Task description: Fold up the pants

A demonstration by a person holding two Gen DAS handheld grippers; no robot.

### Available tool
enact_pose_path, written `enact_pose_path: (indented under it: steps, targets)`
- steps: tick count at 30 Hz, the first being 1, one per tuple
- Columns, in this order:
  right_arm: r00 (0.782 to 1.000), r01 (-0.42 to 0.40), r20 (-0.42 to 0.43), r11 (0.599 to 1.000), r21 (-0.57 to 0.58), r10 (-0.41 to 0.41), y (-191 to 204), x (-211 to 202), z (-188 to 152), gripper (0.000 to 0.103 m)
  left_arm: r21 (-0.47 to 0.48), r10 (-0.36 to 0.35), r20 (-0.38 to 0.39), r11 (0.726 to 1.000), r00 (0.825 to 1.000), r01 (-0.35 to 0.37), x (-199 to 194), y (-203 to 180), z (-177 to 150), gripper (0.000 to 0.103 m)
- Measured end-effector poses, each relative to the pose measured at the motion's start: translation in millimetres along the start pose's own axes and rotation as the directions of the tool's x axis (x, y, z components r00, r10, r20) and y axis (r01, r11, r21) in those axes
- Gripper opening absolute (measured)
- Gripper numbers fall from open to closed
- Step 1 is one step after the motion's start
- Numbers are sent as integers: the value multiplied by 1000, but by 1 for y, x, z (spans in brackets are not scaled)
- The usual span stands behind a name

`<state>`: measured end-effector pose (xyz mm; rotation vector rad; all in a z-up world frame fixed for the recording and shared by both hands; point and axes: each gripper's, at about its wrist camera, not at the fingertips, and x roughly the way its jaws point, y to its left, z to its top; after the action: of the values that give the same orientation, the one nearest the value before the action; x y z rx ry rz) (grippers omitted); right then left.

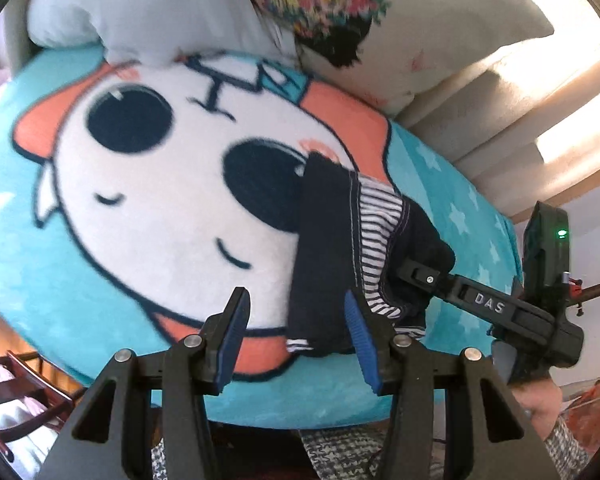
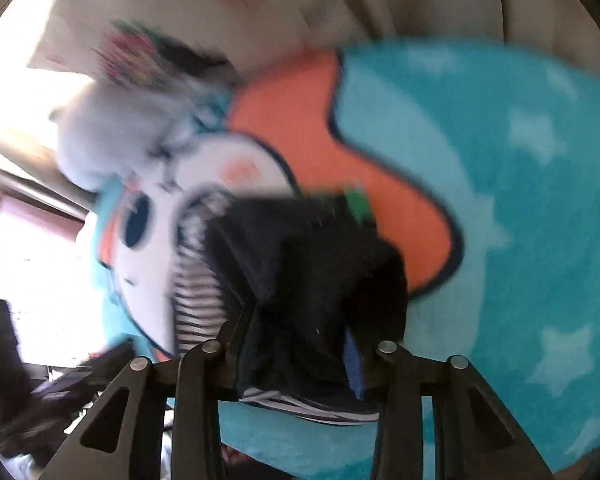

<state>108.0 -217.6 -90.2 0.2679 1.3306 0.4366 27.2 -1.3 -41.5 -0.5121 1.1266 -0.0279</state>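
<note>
Left gripper [image 1: 298, 338] held wide open and empty at 6 o'clock, dark pants [image 1: 332, 256] laid on teal blanket [image 1: 80, 280] toward 4 o'clock, right gripper [image 2: 296, 360] clamped on pants' edge.

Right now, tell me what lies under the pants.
The pants lie on a teal cartoon blanket, covering part of its white face and orange patch. Anything beneath the blanket is hidden.

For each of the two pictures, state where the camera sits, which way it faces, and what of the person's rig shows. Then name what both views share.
Left wrist: on the left gripper, facing along its open fingers at the pants; the right gripper reaches in.
Right wrist: on the right gripper, close over the pants; its fingers are partly hidden.
Shared: pants, cartoon blanket.
</note>
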Motion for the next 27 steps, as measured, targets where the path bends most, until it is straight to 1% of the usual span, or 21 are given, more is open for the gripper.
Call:
enact_pose_path:
  steps: [1,2,3,5,8,10,13,14,16,18,20,21,22,23,24,25,26,27]
  targets:
    - [1000,-9,20,1000,4,9,0,-3,-1,45,2,13,19,1000,1000,-13,-6,2,0,48]
    - [1000,-15,21,1000,-2,15,3,-6,0,50,1,21,37,1000,999,-21,-12,4,0,48]
    - [999,-27,22,1000,-3,27,3,-9,0,50,0,23,50,1000,998,-23,-17,7,-1,48]
    - [997,-42,68,999,11,41,0,-21,-1,50,-2,27,74,1000,997,-27,-24,10,-2,48]
    - [991,-30,130,1000,6,29,-5,-36,-8,50,1,26,104,1000,994,-27,-32,11,-5,48]
    - [987,-5,161,1000,0,4,-7,-40,-12,51,16,34,128,999,991,-36,-35,6,-6,48]
    - [985,11,172,1000,1,-11,-7,-39,-12,51,37,44,170,998,984,-51,-44,-1,-7,48]
    - [985,8,171,1000,0,-7,-10,-43,-12,51,42,52,187,997,981,-61,-47,-3,-7,48]
    - [983,8,182,1000,-18,-5,-4,-47,-12,51,57,81,236,994,968,-96,-57,-7,-9,48]
    - [978,28,210,998,-54,-16,4,-53,-12,52,69,119,288,987,950,-145,-67,-12,-12,48]
    - [973,38,229,996,-79,-19,10,-57,-13,53,77,164,351,976,922,-203,-79,-17,-15,51]
    - [972,45,236,995,-91,-22,13,-58,-14,53,75,190,395,968,899,-238,-88,-20,-17,53]
    - [971,51,239,993,-102,-25,17,-58,-15,53,69,208,427,963,880,-261,-95,-21,-18,60]
    - [970,54,241,992,-111,-26,19,-58,-15,53,58,232,461,955,856,-290,-102,-22,-19,72]
    - [970,57,241,991,-118,-28,21,-58,-16,53,36,267,500,944,824,-328,-110,-23,-21,79]
    - [970,64,242,990,-130,-31,24,-57,-16,53,0,310,541,929,782,-369,-120,-23,-23,92]
    - [970,69,242,988,-136,-34,27,-56,-17,53,-31,340,571,919,747,-394,-129,-23,-25,99]
    - [969,78,242,986,-151,-39,31,-56,-17,53,-61,359,601,911,714,-407,-138,-22,-27,101]
